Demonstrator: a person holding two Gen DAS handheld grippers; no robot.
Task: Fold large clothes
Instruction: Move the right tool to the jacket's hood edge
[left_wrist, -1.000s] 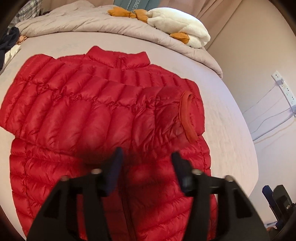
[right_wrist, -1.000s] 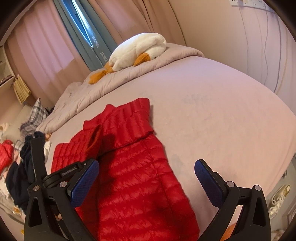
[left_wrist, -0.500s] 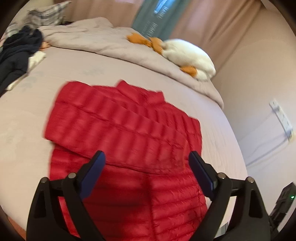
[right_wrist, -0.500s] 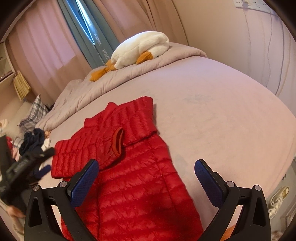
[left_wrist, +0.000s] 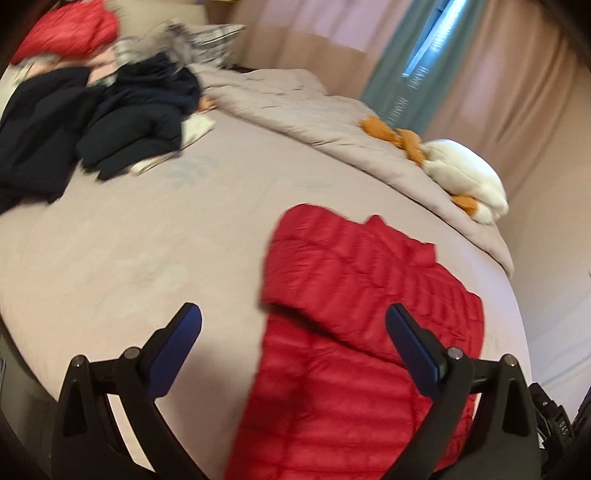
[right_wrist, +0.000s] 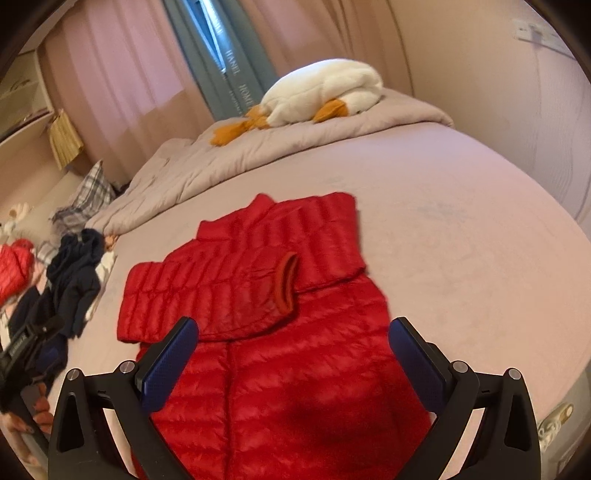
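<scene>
- The red jacket (right_wrist: 258, 332) lies flat on the near side of the bed (right_wrist: 461, 229).
- Both sleeves are folded in across the chest.
- The bottom half still needs folding up.
- The left gripper (left_wrist: 293, 345) has just been opening; both it and the right gripper (right_wrist: 293, 360) stand wide apart, holding nothing.

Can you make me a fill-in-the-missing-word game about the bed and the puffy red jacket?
1. The puffy red quilted jacket lies on the ____.
2. The white plush goose with orange feet rests on the rumpled grey ____.
3. The sleeve with the round cuff is folded across the jacket's ____.
4. The right gripper has its blue pads ____, holding nothing.

Missing words: bed; duvet; chest; open
</scene>
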